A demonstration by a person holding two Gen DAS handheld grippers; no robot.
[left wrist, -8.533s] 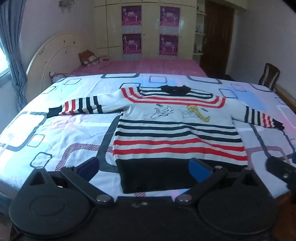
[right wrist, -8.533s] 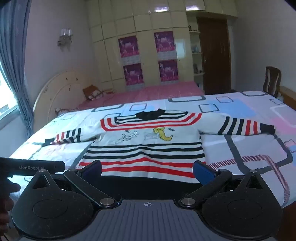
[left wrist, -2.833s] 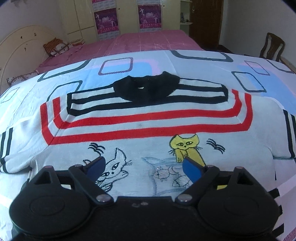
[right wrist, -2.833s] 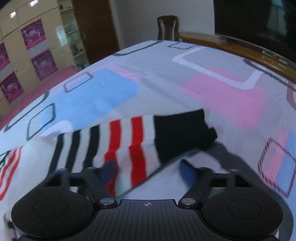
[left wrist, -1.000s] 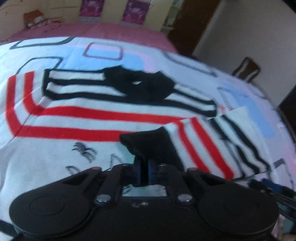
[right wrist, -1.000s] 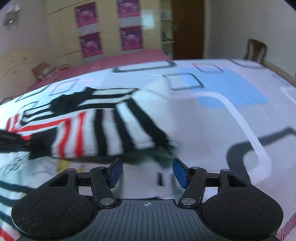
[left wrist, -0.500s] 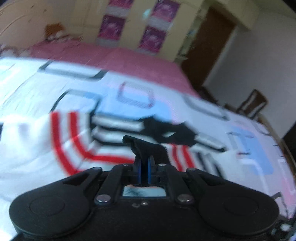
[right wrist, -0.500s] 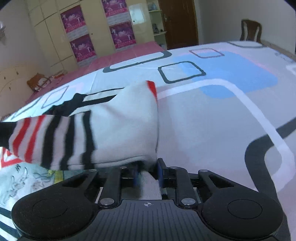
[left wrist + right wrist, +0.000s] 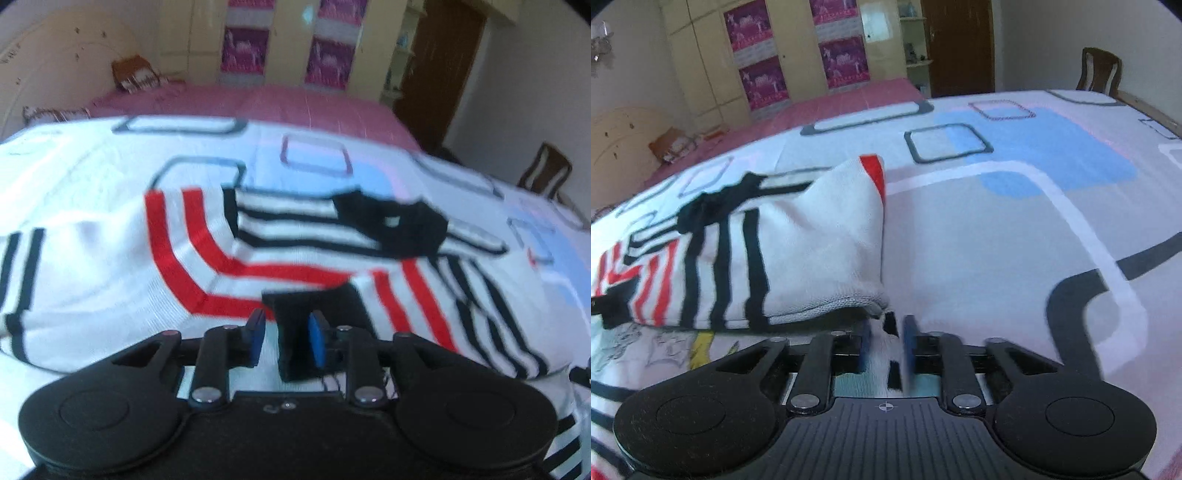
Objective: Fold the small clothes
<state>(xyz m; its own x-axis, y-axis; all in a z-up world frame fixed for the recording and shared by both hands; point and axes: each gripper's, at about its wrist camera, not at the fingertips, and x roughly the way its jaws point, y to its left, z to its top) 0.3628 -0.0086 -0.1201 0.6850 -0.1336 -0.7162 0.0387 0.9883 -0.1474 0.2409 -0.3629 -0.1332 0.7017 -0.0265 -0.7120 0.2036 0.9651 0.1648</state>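
Sleeve folded across the striped sweater (image 9: 110, 280)

Our left gripper (image 9: 286, 338) has just been opening, the black cuff (image 9: 295, 317) loose between its pads; our right gripper (image 9: 886, 343) has also been parting, the sweater's folded edge (image 9: 849, 299) just ahead, white knit between its pads.

Each gripper, left gripper (image 9: 286, 341) and right gripper (image 9: 886, 345), is showing a matte black body, two round housings, blue finger pads (image 9: 316, 341), silver pivot screws (image 9: 964, 400).
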